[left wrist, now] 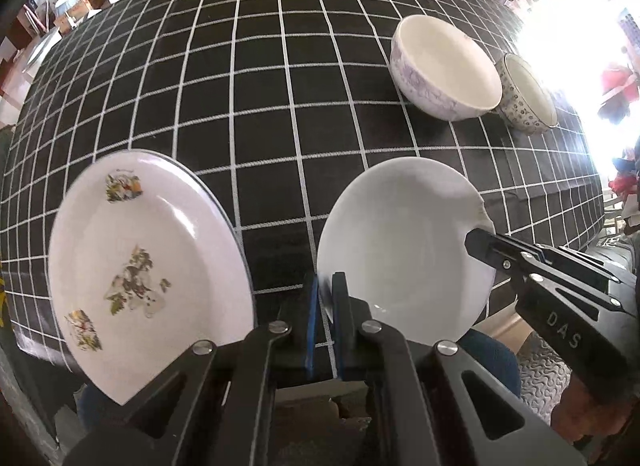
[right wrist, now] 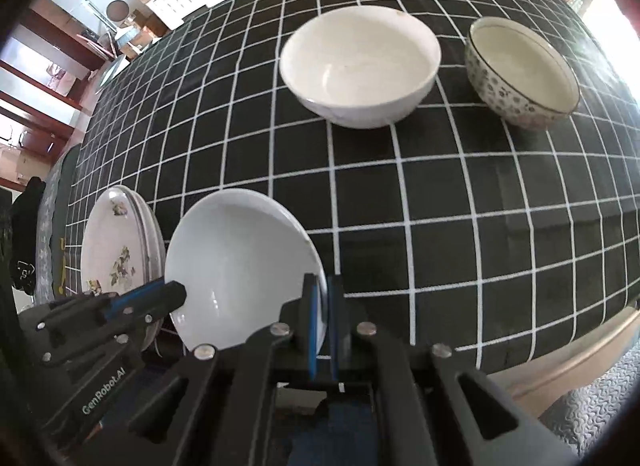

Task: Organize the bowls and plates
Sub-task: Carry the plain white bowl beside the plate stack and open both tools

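A plain white plate is held between both grippers near the table's front edge. My left gripper is shut on its left rim, and my right gripper pinches its right rim. In the right wrist view the same white plate has my right gripper shut on its near right rim and my left gripper on its left rim. A flowered plate lies just to its left, on top of a small stack of plates. Farther back stand a white bowl and a dotted bowl.
The table wears a black cloth with a white grid; a wide stretch of it shows between the plates and the bowls. Its front edge runs just under the grippers. Room clutter and furniture lie beyond the far edge.
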The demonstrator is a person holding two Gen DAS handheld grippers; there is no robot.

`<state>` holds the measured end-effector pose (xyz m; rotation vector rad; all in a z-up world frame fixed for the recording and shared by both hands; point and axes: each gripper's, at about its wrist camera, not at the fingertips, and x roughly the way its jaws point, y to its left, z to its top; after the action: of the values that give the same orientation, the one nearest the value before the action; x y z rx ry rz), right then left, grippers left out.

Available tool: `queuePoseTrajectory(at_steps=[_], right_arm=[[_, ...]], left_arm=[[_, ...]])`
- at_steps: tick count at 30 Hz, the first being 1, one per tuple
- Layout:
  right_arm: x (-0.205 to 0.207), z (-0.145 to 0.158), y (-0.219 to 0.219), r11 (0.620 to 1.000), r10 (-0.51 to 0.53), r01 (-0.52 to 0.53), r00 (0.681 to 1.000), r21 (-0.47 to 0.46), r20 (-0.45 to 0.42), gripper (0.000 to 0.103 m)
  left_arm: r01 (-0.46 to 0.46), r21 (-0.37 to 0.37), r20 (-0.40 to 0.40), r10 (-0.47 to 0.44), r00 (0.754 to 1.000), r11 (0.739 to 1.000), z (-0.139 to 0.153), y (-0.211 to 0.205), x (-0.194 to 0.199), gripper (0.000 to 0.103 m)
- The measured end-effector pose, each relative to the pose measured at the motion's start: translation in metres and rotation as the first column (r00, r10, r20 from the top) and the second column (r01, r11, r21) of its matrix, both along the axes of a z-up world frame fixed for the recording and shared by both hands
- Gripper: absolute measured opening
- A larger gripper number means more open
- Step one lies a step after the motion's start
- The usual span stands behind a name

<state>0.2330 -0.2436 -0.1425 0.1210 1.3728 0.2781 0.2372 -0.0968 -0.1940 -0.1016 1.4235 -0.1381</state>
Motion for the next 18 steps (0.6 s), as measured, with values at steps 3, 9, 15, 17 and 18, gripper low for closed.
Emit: queuePoseTrajectory(at_steps=[3, 9, 15, 17, 18], right_arm=[[-0.003, -0.006, -0.006, 1.000, -0.012, 0.012, 1.000, 0.008, -0.012, 0.008], [-0.005, -0.005, -0.004, 1.000, 0.002, -0.002, 1.000, -0.012, 0.017, 0.008], [-0.006, -0.006, -0.015, 0.998, -0.028, 0.028, 1.000, 0.059, -0.001, 0.008], [-0.009, -0.002, -0.017, 0.998, -0.031, 0.030, 0.999, 0.055, 0.012, 0.009], [-0.010, 0.001, -0.017, 0.998, -0.026, 0.025, 0.999, 0.053, 0.020, 0.009]], left_arm=[[0.003, -0.005, 0.002, -0.003, 1.000, 1.000, -0.001, -0.002, -0.002, 0.005], [0.002, -0.003, 0.013, -0.002, 1.000, 1.000, -0.002, -0.004, -0.001, 0.006], [0.022, 0.003, 0.025, -0.022, 0.999, 1.000, 0.001, -0.002, -0.007, 0.007], [0.017, -0.009, 0.031, -0.017, 0.999, 1.000, 0.003, -0.001, -0.007, 0.007], [0.019, -0.007, 0.033, -0.019, 0.999, 1.000, 0.003, 0.000, -0.008, 0.007]])
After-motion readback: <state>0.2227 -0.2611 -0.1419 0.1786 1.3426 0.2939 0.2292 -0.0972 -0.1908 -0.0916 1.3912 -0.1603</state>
